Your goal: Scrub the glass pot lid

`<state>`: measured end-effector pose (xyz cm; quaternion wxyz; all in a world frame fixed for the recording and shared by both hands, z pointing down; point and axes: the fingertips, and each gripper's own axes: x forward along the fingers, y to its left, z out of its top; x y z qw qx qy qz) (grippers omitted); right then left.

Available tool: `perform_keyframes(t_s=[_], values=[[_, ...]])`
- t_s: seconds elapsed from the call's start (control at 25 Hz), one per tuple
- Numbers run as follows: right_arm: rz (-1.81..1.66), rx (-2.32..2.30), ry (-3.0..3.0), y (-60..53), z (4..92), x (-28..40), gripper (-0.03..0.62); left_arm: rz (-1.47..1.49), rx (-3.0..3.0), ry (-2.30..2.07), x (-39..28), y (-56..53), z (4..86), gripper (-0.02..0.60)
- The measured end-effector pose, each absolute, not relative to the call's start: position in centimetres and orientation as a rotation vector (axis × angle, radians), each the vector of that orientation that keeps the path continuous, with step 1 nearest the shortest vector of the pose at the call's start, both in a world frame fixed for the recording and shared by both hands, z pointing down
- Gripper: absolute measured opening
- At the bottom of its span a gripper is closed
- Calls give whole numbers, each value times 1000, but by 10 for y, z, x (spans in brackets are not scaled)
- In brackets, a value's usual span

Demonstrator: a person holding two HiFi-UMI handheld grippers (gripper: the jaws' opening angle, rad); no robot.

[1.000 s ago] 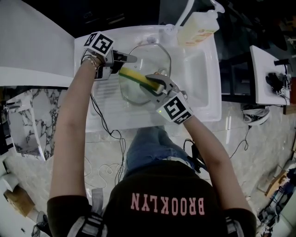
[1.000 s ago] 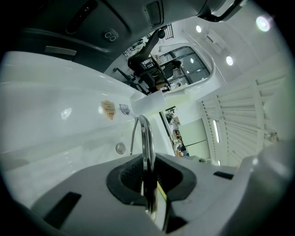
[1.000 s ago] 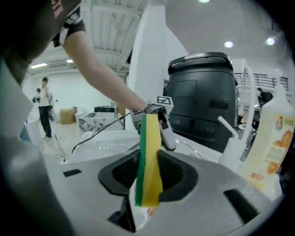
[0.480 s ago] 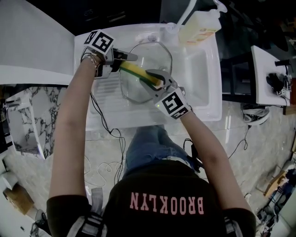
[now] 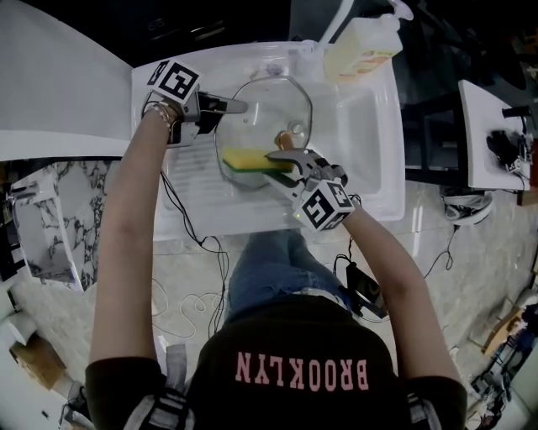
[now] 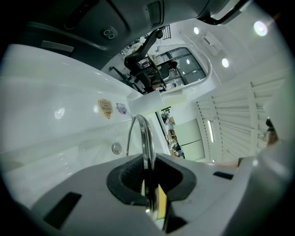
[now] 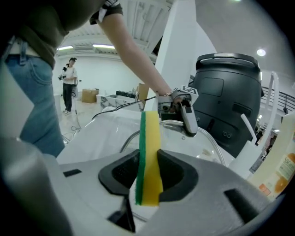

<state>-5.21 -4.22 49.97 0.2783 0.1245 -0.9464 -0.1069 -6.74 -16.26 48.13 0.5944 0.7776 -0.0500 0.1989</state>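
A white moulded sink unit (image 5: 374,189) stands on pale glossy floor tiles (image 5: 471,252). At its far right corner sits a clear pump bottle of pale yellow liquid (image 5: 361,50), beside a curved white tap (image 5: 340,21). Thin black cables (image 5: 206,269) trail below its front edge. A grey-veined marble slab (image 5: 46,218) is to its left.

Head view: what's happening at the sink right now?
A person is working on a glass pot lid over the white sink. The left gripper is shut on the lid's rim and holds it. The right gripper is shut on a yellow-and-green sponge, laid across the lid's near part. A soap bottle sits at the back.
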Motion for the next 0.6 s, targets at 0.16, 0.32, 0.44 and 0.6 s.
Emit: perform_keyframes(t_s=[0.16,0.32,0.44,0.6], values=[[-334,265,-2492,-31,516,-40,101,448,1813,-114,-68,-165,482,34],[-346,173,-2450,-28,534,-22,101,433,1803,-110,-68,-163,481,34],[-365,66,-2416,-28,548,-9,101,429,1797,-107,-67,-162,478,34],[-353,-92,-2359,-23,564,5,101,426,1777,-124,-68,-161,479,34]])
